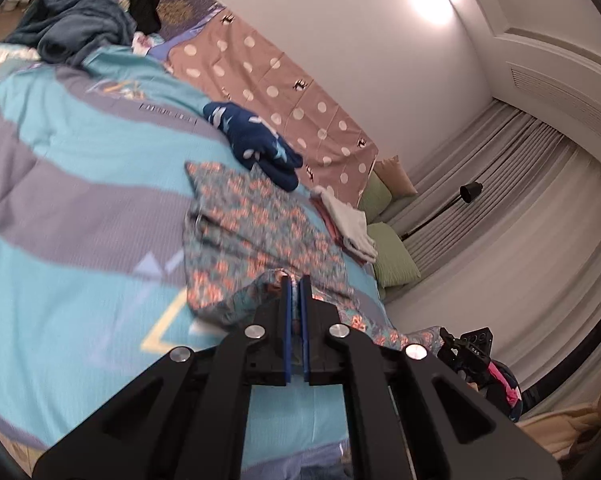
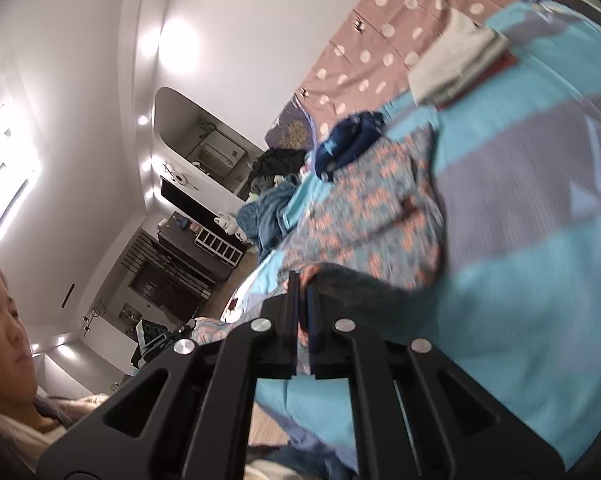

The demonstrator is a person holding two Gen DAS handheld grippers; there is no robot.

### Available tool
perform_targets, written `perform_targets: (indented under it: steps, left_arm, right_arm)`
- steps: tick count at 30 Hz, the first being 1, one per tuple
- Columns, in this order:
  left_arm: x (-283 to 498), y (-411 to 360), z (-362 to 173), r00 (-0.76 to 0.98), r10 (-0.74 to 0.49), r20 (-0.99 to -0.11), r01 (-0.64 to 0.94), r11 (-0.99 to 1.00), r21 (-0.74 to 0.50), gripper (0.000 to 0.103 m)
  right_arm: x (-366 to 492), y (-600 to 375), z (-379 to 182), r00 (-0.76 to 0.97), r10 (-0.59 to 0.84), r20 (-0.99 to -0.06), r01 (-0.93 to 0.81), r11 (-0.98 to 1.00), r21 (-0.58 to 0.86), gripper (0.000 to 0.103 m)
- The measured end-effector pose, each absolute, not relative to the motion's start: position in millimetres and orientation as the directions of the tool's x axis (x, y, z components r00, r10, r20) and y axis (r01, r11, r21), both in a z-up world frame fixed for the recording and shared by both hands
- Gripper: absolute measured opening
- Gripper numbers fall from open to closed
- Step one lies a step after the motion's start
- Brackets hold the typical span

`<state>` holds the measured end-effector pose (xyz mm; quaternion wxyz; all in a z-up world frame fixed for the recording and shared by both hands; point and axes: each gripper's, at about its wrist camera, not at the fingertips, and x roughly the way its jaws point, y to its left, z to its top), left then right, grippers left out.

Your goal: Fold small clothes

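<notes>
A small floral garment (image 1: pixel 256 228), grey-blue with orange flowers, lies spread on the blue and grey quilt (image 1: pixel 68 184). My left gripper (image 1: pixel 295 280) is shut on its near edge and lifts that edge a little. In the right wrist view the same garment (image 2: pixel 372 204) lies on the quilt (image 2: pixel 520 240), and my right gripper (image 2: pixel 303 278) is shut on another part of its near edge. The right gripper also shows at the lower right of the left wrist view (image 1: pixel 472 348).
A dark blue patterned garment (image 1: pixel 256 144) lies beyond the floral one. Folded white and red clothes (image 1: pixel 350 220) sit further right. A heap of blue and black clothes (image 1: pixel 84 12) lies at the far end. A polka-dot sheet (image 1: pixel 280 92) lines the wall. Green pillows (image 1: pixel 392 256) lie at the headboard.
</notes>
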<state>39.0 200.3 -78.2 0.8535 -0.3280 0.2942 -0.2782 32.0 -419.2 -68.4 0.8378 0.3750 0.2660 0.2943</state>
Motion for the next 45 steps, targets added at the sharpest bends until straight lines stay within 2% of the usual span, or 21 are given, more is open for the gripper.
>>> perform_targets:
  steps: [10,16,21,25,34,45]
  left_arm:
    - [141,196,-29,0.679,-0.666,-0.308,0.328,0.651,-0.684,0.003]
    - [198,187,-12,0.68,-0.645,-0.349,0.324,0.691,-0.646,0.003]
    - [253,182,-15,0.652,-0.66,-0.373,0.308,0.68,-0.666,0.003]
    - [292,176,-30,0.635,-0.656,-0.408,0.278,0.687,-0.672,0.003]
    - [367,163,-102,0.562,-0.649,-0.512,0.161,0.693,-0.702,0.003]
    - [421,160,-154,0.511,-0.642,-0.571,0.063,0.691,-0.72,0.003]
  right_arm:
    - [139,-411,-7,0.703,0.676,-0.22,-0.362,0.606,0.708,0.003]
    - [208,-413,-3,0.696,0.676,-0.242,-0.346,0.611,0.711,0.003]
    - [260,-417,-11,0.689,0.674,-0.266,-0.314,0.609,0.728,0.003]
    - [298,-420,-27,0.677,0.677,-0.29,-0.282,0.602,0.747,0.003]
    - [363,-427,-98,0.633,0.675,-0.378,-0.159,0.592,0.79,0.003]
    - [397,-437,-150,0.612,0.658,-0.439,-0.047,0.584,0.81,0.004]
